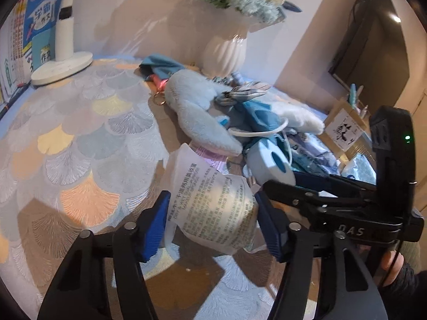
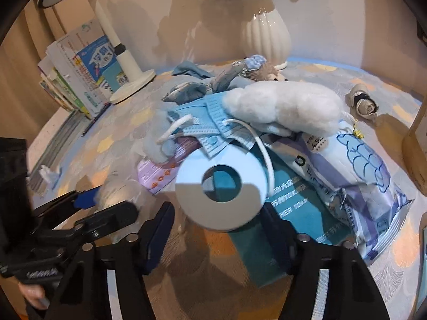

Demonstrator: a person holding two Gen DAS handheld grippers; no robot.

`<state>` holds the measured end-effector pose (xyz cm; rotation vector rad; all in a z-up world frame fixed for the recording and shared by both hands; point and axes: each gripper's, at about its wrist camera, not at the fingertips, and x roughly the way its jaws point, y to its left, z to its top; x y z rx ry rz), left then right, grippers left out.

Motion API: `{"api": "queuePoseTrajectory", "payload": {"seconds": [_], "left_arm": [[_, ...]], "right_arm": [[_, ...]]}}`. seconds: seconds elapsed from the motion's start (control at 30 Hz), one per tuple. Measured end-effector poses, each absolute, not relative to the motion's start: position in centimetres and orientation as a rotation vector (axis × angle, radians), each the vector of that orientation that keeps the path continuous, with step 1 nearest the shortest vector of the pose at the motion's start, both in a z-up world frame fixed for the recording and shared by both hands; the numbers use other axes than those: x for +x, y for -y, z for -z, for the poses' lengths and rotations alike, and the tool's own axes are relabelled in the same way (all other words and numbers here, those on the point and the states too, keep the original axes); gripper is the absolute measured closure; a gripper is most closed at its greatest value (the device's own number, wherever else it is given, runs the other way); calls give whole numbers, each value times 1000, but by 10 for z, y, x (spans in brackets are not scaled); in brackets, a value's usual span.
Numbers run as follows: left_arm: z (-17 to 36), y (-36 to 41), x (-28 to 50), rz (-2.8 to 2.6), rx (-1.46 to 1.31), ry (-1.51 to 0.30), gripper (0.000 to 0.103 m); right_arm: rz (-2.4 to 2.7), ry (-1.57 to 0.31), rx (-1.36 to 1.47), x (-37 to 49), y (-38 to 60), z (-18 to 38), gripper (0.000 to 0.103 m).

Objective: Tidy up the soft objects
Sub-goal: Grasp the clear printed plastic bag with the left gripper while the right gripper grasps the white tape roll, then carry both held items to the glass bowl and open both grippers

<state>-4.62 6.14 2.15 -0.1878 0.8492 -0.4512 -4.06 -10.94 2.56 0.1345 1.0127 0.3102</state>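
My left gripper (image 1: 212, 220) is shut on a translucent plastic packet (image 1: 213, 208) with printed text, held just above the patterned tablecloth (image 1: 80, 138). My right gripper (image 2: 217, 217) has its jaws on both sides of a pale blue roll (image 2: 221, 184) with a round hole; it also shows in the left wrist view (image 1: 269, 164). Behind lies a heap: a light blue plush toy (image 1: 194, 106), blue face masks (image 2: 210, 125), a white fluffy plush (image 2: 285, 106) and printed tissue packs (image 2: 355, 170).
A white ribbed vase (image 2: 267, 34) with flowers stands at the back. A white lamp base (image 1: 61, 66) and books (image 2: 77, 66) stand at the left. A wooden holder (image 1: 344, 130) is at the right. A small beige bundle (image 2: 363, 104) lies at the far right.
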Motion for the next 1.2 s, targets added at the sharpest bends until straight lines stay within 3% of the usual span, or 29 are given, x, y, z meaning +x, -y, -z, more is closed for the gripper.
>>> {"api": "queuePoseTrajectory", "payload": {"seconds": [0.3,0.47,0.6,0.7,0.77,0.87,1.2], "left_arm": [[-31,-82,-57,507,-297,-741,43],[-32,-83,-57,498,-303,-734,43],[-30,-80,-57,489,-279,-744,43],[-29,-78,-56,480,-263,-750,43],[-29,-77,-57,466,-251,-752,43],[-33,-75,-58,435,-234,-752,43],[-156,12,-47,585,-106,-551,43]], "right_arm": [[-485,-1004,17,-104,107,-46,45],[-500,-1052,-144,-132,97,-28,45],[-491,-1065,-42,-124,100,-25,32],[-441,-1059,-16,-118,95,-22,32],[-404,-1021,-23,-120,91,-23,39],[-395,-981,-15,-125,90,-31,41],[-176,-706,115,-113,213,-149,41]]}}
